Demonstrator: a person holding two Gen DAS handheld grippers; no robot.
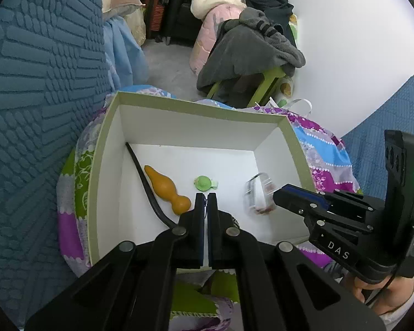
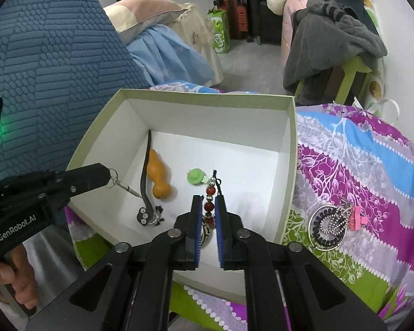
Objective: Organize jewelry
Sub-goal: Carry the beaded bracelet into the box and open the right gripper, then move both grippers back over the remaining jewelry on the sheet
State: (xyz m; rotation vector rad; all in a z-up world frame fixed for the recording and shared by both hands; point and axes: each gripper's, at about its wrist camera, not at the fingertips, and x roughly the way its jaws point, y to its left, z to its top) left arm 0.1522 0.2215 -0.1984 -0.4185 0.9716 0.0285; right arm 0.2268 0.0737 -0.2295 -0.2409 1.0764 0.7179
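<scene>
A white box with a green rim [image 1: 196, 107] [image 2: 207, 95] sits on a patterned cloth. In it lie an orange gourd charm [image 1: 168, 190] [image 2: 157, 176], a green round piece [image 1: 204, 183] [image 2: 196, 176] and a black cord [image 1: 146, 182] [image 2: 145, 171]. My left gripper [image 1: 206, 197] [image 2: 107, 175] is shut on a key ring whose chain [image 2: 124, 186] leads to a black-and-white charm [image 2: 150, 215] on the box floor. My right gripper [image 2: 208, 201] [image 1: 276, 193] is shut on a red bead bracelet [image 2: 209, 207], held over the box; it looks blurred in the left view [image 1: 259, 195].
A silver hoop with dark hair ties, a bead chain [image 2: 328, 226] and a pink clip [image 2: 356, 218] lie on the cloth right of the box. A blue textured cushion [image 1: 41, 96] stands left. A stool with grey clothes [image 2: 334, 41] is behind.
</scene>
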